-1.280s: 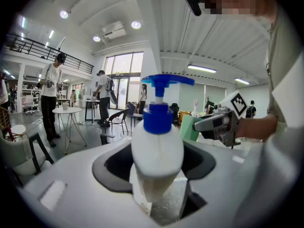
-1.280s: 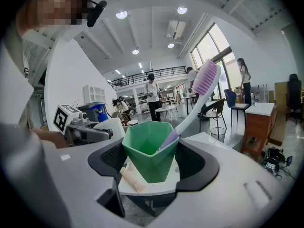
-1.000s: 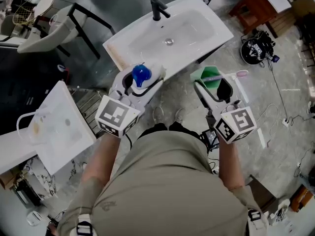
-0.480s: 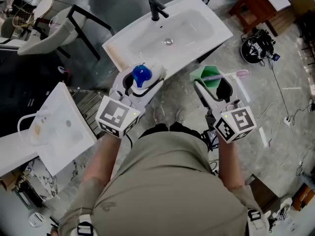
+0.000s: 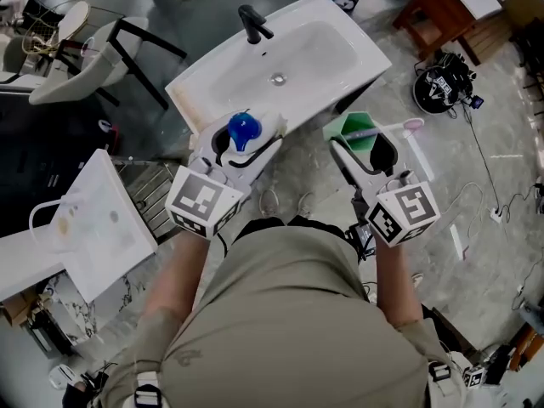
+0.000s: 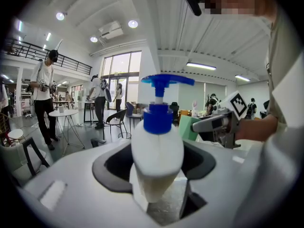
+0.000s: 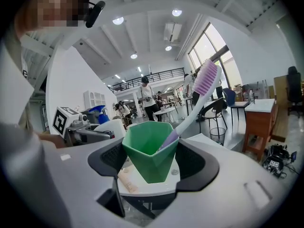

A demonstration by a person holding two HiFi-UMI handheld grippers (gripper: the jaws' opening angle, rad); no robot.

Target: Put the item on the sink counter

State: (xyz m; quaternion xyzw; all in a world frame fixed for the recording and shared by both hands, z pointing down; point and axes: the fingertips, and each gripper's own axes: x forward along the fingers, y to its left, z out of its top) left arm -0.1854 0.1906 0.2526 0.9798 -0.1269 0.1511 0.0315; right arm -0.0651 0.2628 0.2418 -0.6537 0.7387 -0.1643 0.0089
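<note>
Two loads: upright for white sink counter (image 5: pixel 361 51).
Left gripper (image 5: pixel 243 143): clamps blue-pumped white bottle (image 6: pixel 156 151).
Right gripper (image 5: pixel 365 143): clamps green toothbrush cup (image 7: pixel 149 153).

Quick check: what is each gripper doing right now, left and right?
Left gripper: closed on a pump bottle.
Right gripper: closed on a green cup with a toothbrush in it.
</note>
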